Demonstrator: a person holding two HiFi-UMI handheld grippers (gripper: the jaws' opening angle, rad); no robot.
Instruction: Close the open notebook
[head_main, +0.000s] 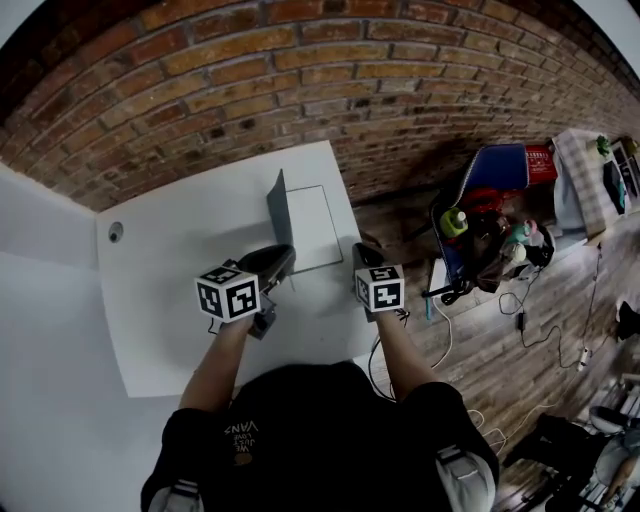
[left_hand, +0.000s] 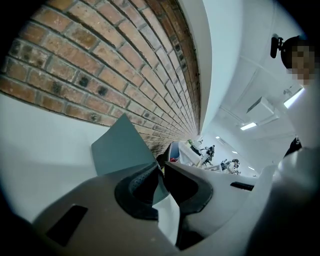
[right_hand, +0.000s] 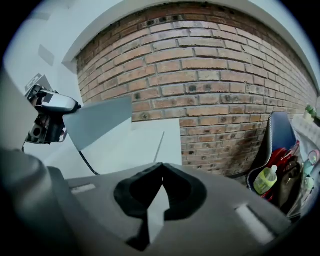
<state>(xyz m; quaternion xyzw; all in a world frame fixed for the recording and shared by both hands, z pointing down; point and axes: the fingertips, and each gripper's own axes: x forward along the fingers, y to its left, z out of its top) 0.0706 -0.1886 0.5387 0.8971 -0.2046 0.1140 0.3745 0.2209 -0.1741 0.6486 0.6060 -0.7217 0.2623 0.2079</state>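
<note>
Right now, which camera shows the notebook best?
The head view: it sees the whole notebook from above, white page flat, grey cover lifted. The left gripper view shows mostly the cover, pinched in the left tongs. The right gripper view sees it low, side-on.

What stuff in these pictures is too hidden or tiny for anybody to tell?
Head view: any writing on the notebook's open page is too small to see.
Head view: the small round thing on the white table is too tiny to name.
Head view: the raised cover stands nearly edge-on, so its faces barely show.
Right gripper view: the green bottle's label is blurred and too small to read.
</note>
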